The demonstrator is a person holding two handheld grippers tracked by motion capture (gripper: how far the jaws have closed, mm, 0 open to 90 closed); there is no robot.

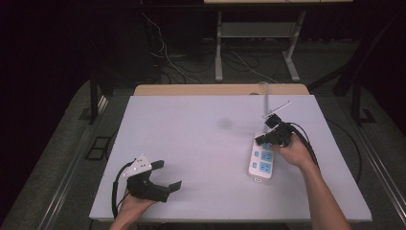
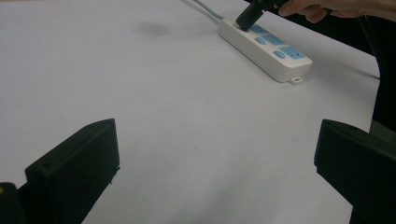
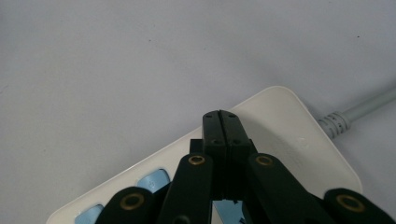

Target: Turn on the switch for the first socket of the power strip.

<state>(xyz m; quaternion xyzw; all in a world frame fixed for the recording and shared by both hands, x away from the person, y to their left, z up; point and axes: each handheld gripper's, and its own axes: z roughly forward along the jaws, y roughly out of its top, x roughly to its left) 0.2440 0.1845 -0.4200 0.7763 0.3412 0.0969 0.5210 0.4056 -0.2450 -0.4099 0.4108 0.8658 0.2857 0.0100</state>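
A white power strip (image 1: pixel 262 163) with blue sockets lies at the right of the white table (image 1: pixel 191 143), its grey cable (image 1: pixel 265 103) running off the far edge. My right gripper (image 1: pixel 261 140) is shut, jaws pressed together with nothing between them. Its tip points down at the strip's cable end (image 3: pixel 280 121); whether it touches I cannot tell. In the right gripper view the closed tips (image 3: pixel 222 116) sit over the strip's plain end, the cable (image 3: pixel 364 109) leaving to the right. My left gripper (image 1: pixel 167 175) rests open near the front left edge. Its view shows bare table between the jaws (image 2: pixel 217 158), the strip (image 2: pixel 271 46) and the right gripper (image 2: pixel 243 21) far off.
A faint grey smudge (image 1: pixel 224 123) marks the table's middle. A wooden tabletop edge (image 1: pixel 220 89) adjoins the far side. Loose cables (image 1: pixel 167 62) and a metal table frame (image 1: pixel 219 48) stand on the floor beyond. The table's front edge runs close to both hands.
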